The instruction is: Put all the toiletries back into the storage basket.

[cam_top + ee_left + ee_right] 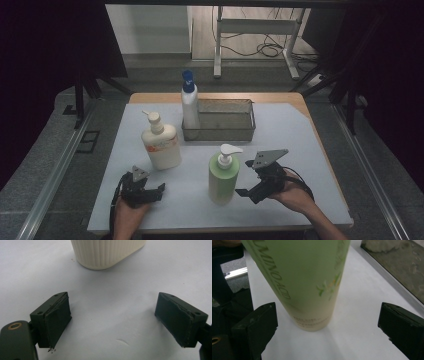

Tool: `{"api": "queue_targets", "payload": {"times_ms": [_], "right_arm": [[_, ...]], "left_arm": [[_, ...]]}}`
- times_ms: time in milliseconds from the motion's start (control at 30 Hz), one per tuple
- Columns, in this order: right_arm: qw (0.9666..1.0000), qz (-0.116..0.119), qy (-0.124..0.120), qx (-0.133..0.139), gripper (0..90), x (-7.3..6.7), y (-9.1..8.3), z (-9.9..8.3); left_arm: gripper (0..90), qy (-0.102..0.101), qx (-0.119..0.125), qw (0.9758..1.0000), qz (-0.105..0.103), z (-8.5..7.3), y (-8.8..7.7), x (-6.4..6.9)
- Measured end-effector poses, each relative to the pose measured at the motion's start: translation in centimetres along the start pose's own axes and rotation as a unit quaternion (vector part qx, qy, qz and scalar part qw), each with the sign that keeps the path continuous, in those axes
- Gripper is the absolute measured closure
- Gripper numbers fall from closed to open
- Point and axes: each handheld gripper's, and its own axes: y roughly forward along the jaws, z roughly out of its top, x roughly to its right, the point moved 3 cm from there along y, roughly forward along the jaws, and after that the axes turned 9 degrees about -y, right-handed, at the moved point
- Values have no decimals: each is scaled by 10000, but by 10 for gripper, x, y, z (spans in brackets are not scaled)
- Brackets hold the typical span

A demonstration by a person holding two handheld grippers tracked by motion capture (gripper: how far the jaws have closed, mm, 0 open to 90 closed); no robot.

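Observation:
A green pump bottle [224, 176] stands upright on the white mat [300, 150], near the front. My right gripper [244, 178] is open just to its right, jaws facing it. In the right gripper view the green bottle [304, 282] stands just beyond the open jaws of the right gripper [328, 330], untouched. A cream pump bottle [161, 143] stands left of centre. My left gripper [152, 192] rests open on the mat in front of it. The left gripper view has the left gripper [117, 320] wide open, nothing between its jaws, with the cream bottle's base [105, 252] ahead.
A metal mesh basket [225, 131] sits at the back of the mat, and its rim [387, 272] appears in the right gripper view. A white bottle with a blue cap [189, 102] stands at the basket's left end; whether inside it I cannot tell. Dark curtains flank the table.

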Motion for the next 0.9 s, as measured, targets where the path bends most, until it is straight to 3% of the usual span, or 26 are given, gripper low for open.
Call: {"api": "queue_targets", "payload": {"times_ms": [900], "right_arm": [[9993,120,-99,330,45,-11,23,28]], "left_arm": [[127,2,-11,10000,-2,0,0,0]]}}
